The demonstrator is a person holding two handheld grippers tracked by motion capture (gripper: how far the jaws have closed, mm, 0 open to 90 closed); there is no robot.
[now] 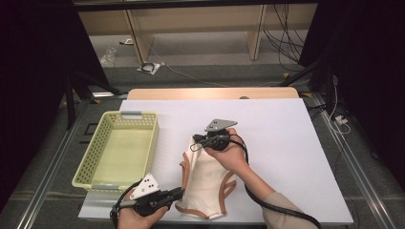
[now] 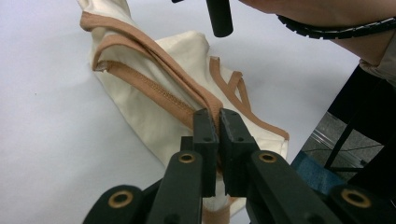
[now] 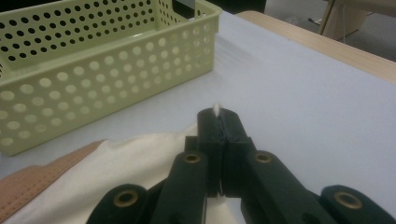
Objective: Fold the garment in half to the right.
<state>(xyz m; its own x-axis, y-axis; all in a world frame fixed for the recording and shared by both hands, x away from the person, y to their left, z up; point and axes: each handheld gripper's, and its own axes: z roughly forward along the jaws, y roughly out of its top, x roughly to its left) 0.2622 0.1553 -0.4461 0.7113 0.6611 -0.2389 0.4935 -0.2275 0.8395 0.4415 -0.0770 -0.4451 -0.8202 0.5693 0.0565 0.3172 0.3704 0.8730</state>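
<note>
A cream garment with tan trim (image 1: 205, 183) lies on the white table cover (image 1: 286, 138), near the front edge. My left gripper (image 1: 180, 192) is shut on its tan-trimmed edge at the near left; in the left gripper view the trim (image 2: 159, 88) runs into the closed left gripper (image 2: 218, 114). My right gripper (image 1: 197, 143) is shut on the garment's far corner; in the right gripper view a tip of cream cloth (image 3: 216, 110) pokes out of the closed right gripper (image 3: 218, 117), with the garment (image 3: 116, 172) below.
A pale green perforated basket (image 1: 90, 164) stands at the left of the table, also seen in the right gripper view as the basket (image 3: 93, 84). Beyond the table's wooden far edge (image 1: 210, 93) lie floor cables and furniture legs.
</note>
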